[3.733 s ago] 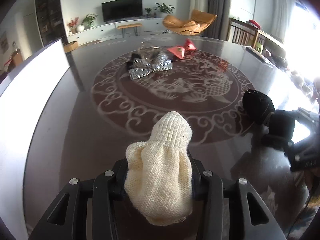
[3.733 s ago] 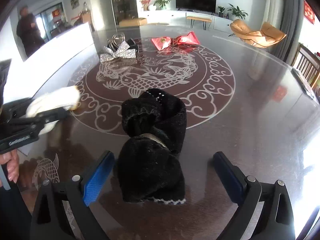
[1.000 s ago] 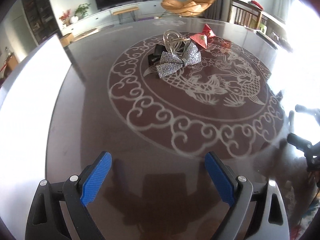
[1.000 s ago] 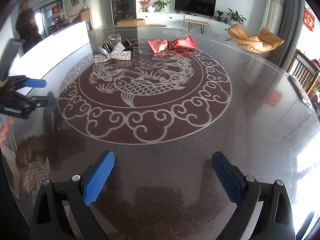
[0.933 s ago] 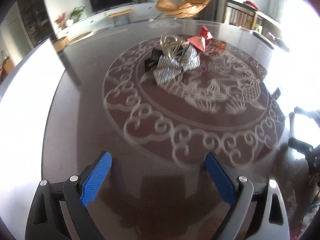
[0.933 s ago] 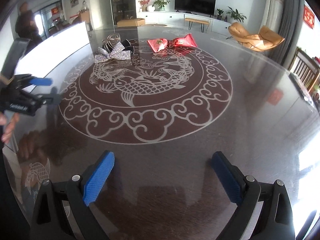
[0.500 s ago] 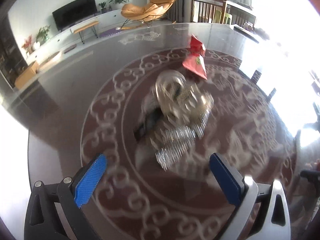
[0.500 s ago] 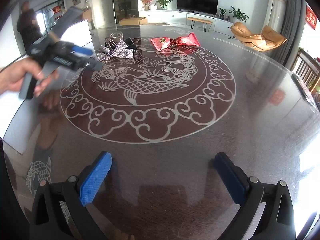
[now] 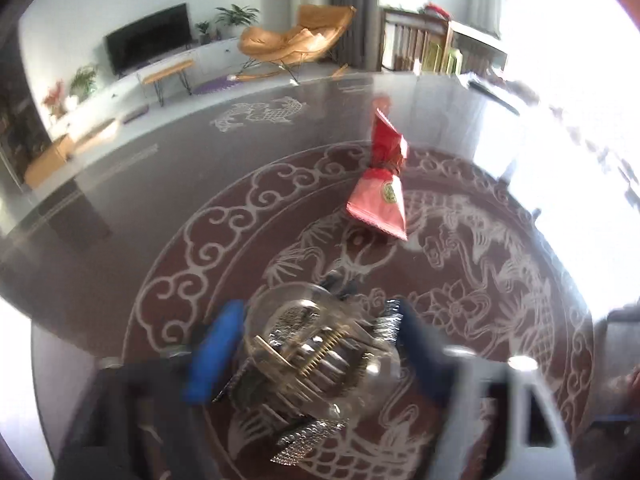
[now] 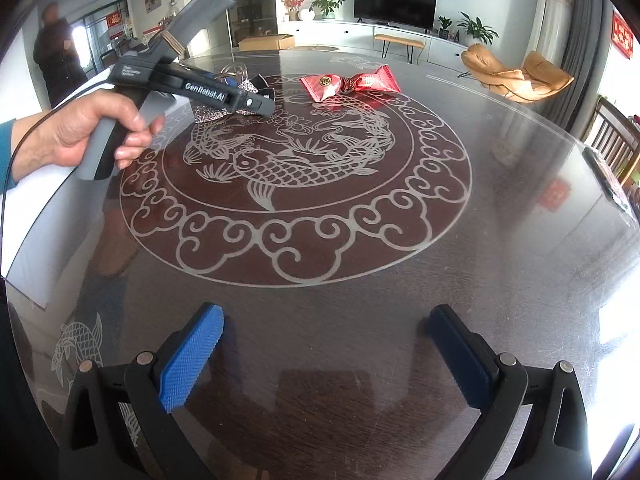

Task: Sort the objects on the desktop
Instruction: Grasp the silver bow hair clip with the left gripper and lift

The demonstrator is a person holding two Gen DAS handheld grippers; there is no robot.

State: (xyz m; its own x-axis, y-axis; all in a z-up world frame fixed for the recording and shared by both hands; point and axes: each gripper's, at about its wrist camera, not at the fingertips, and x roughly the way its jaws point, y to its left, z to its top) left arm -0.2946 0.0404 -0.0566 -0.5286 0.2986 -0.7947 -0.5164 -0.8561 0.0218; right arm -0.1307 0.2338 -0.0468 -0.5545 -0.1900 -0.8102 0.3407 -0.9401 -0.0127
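Reaching out over the dark table, the left gripper is seen with its blue pads on either side of a clear hair claw, which lies on top of a silver sequin bow inside the table's engraved ring. The jaws have just been closing, with the claw between them. The left wrist view is motion-blurred, so whether the pads already press on the claw cannot be told; they are seen just beside it at least. A black clip is partly visible behind the claw. A red bow-shaped packet lies farther out on the ring, well apart from the claw.

From the right wrist view, the left gripper is held by a hand with a teal sleeve, and its tip hides most of the bow and claw at the far left part of the ring. The red packet is seen to the right of them there.

The right gripper is held above a bare part of the table at the near edge of the ring, its fingers spread wide with nothing between them. A white panel lies along the table's left edge. A person in dark clothes is standing in the room beyond.
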